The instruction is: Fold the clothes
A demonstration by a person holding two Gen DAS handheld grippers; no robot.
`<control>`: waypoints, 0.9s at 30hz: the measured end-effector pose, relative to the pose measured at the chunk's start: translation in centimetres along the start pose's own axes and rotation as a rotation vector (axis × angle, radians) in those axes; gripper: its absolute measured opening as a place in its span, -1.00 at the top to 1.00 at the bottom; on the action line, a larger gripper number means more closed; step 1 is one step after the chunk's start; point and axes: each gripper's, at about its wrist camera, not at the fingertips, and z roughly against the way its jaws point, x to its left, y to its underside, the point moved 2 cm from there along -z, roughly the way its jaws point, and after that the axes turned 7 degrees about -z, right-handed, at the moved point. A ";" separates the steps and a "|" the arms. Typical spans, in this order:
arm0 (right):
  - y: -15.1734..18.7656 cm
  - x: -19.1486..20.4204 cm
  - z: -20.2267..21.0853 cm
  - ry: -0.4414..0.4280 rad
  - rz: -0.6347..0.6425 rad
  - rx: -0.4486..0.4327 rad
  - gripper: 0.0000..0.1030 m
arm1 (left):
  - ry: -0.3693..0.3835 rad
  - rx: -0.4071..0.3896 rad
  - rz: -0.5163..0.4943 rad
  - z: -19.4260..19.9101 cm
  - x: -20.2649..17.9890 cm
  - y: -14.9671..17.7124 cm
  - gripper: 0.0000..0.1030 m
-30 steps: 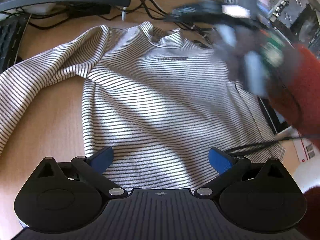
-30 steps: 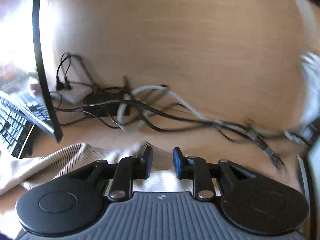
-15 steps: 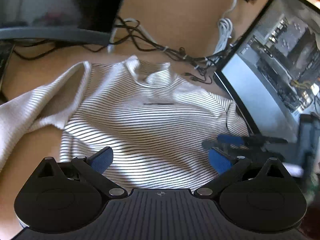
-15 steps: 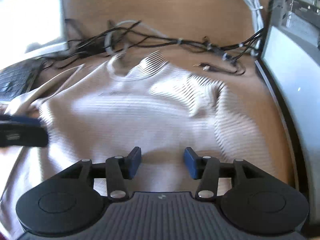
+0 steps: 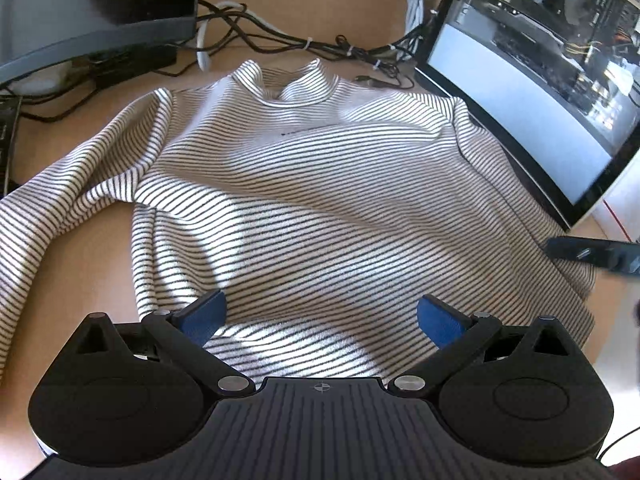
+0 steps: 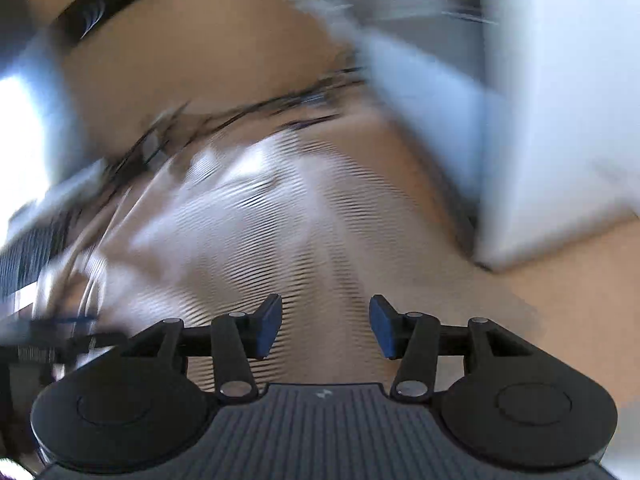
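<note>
A white top with thin black stripes [image 5: 304, 184] lies spread face up on the wooden desk [image 5: 80, 264], collar at the far side and one long sleeve [image 5: 52, 208] trailing off to the left. My left gripper [image 5: 320, 318] hovers open over the hem, nothing between its blue pads. In the left wrist view my right gripper [image 5: 592, 254] shows as a dark tip at the right edge, by the top's right side. The right wrist view is blurred by motion: the right gripper [image 6: 325, 328] is open above the striped top [image 6: 256, 216], its pads empty.
A monitor [image 5: 532, 64] stands close along the top's right side and another screen [image 5: 92, 0] at the back left. A tangle of black and white cables [image 5: 304, 42] runs behind the collar. A keyboard edge [image 5: 6, 136] sits at far left.
The right gripper has swung from the far collar to the top's right side and opened from nearly shut. The left gripper stays open over the hem, its view shifted.
</note>
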 end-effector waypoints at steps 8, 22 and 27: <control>1.7 -8.0 3.7 0.094 -0.440 -0.077 0.15 | -0.004 -0.002 -0.024 1.2 1.0 1.5 -1.00; -9.6 4.5 9.1 -0.073 0.076 -0.409 0.94 | 0.063 0.006 0.148 3.2 2.6 0.9 -1.00; -16.4 10.2 12.8 -0.154 0.248 -0.581 0.94 | 0.064 -0.022 0.141 4.1 2.3 1.0 -1.00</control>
